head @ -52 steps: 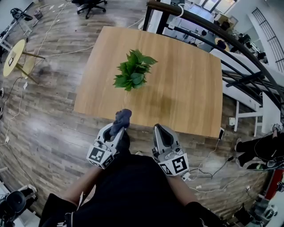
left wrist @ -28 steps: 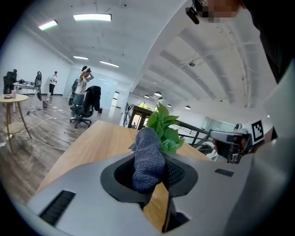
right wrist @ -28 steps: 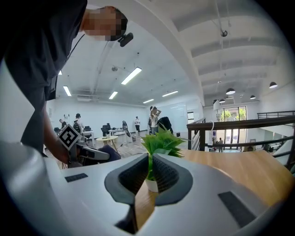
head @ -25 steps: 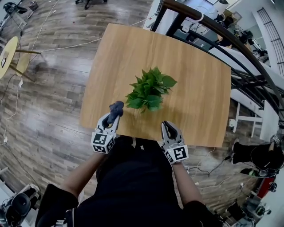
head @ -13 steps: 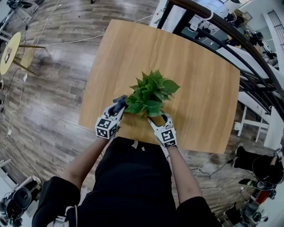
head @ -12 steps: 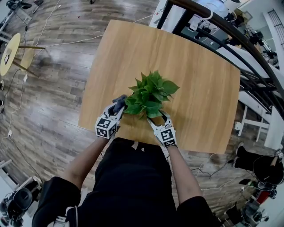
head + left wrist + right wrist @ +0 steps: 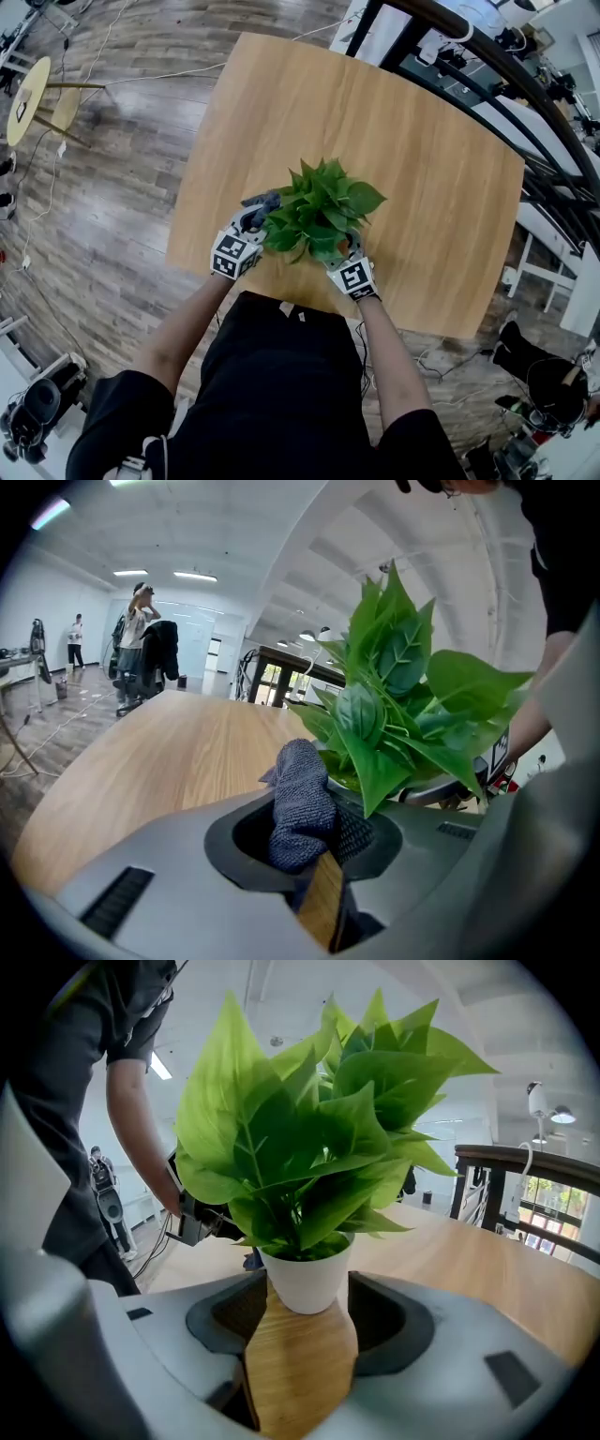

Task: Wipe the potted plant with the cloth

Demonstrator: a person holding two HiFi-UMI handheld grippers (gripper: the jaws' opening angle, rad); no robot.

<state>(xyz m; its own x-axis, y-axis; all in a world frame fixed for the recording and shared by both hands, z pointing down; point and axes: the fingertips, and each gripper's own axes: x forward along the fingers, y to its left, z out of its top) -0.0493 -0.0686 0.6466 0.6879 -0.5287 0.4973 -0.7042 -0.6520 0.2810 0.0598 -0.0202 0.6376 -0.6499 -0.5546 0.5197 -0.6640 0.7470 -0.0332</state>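
We clench our left gripper (image 7: 314, 841) on the grey cloth (image 7: 298, 799), just beside the potted plant (image 7: 319, 211); the jaws of our right gripper (image 7: 302, 1335), just opened, flank its white pot (image 7: 307, 1283) by the near edge of the table (image 7: 422, 159)

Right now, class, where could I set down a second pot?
Free: table from potted plant to far edge, and both sides. Crowded: near edge, left hand-held gripper holding cloth, right hand-held gripper's just-opened jaws around the pot.
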